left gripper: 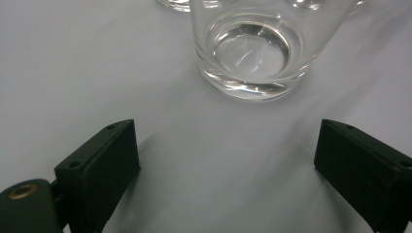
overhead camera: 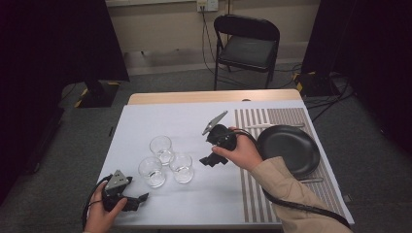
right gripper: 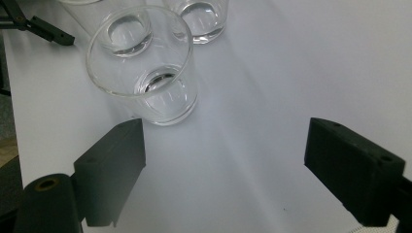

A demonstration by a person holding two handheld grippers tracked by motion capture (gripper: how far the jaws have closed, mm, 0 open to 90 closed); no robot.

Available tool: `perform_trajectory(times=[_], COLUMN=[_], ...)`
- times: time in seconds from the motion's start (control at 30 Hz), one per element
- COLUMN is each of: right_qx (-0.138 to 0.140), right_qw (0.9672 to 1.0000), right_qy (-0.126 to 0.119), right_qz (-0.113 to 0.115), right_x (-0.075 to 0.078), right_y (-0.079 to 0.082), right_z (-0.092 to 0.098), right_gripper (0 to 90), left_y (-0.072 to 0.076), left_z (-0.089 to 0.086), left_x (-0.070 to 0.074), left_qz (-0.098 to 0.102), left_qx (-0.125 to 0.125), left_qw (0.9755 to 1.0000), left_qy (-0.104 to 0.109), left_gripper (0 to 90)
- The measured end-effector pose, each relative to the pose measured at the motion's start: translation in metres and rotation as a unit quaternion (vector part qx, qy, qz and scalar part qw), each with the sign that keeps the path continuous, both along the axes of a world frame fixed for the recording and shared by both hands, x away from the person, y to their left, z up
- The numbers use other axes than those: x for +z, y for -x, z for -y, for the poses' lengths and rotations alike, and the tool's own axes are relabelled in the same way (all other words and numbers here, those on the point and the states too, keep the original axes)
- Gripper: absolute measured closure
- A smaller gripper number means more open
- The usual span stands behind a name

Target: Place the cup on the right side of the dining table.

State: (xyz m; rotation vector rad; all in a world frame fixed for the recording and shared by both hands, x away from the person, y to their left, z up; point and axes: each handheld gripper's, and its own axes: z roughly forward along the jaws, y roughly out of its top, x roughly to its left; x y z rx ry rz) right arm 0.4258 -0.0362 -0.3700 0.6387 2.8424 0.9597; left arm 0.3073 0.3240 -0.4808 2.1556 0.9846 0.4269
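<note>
Three empty clear glasses stand close together on the white table: a far one (overhead camera: 161,148), a front-left one (overhead camera: 152,171) and a front-right one (overhead camera: 181,167). My left gripper (overhead camera: 138,200) rests low near the table's front-left edge, open and empty. In the left gripper view its gripper (left gripper: 226,165) points at the front-left glass (left gripper: 252,53), a short way ahead of the jaws. My right gripper (overhead camera: 211,160) hovers just right of the glasses, open and empty. In the right gripper view its gripper (right gripper: 223,170) has the front-right glass (right gripper: 145,73) just beyond its left jaw.
A black plate (overhead camera: 289,149) lies on a striped placemat (overhead camera: 252,189) at the right, with a utensil beyond it (overhead camera: 265,125) and another (overhead camera: 311,180) in front. A black folding chair (overhead camera: 247,46) stands past the table's far edge.
</note>
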Motion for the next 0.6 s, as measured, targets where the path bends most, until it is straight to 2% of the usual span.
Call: perform_trajectory(times=[0.6], right_qx=[0.007], right_qw=[1.0], right_qy=[0.001], right_qz=[-0.004], right_x=[0.001], right_y=[-0.003], right_z=[-0.014], right_gripper=[13.9], left_y=[0.0], left_z=[0.0], left_x=[0.0], left_qz=[0.0], left_qx=[0.0], left_qw=[1.0], left_qy=[0.0], left_gripper=[8.1])
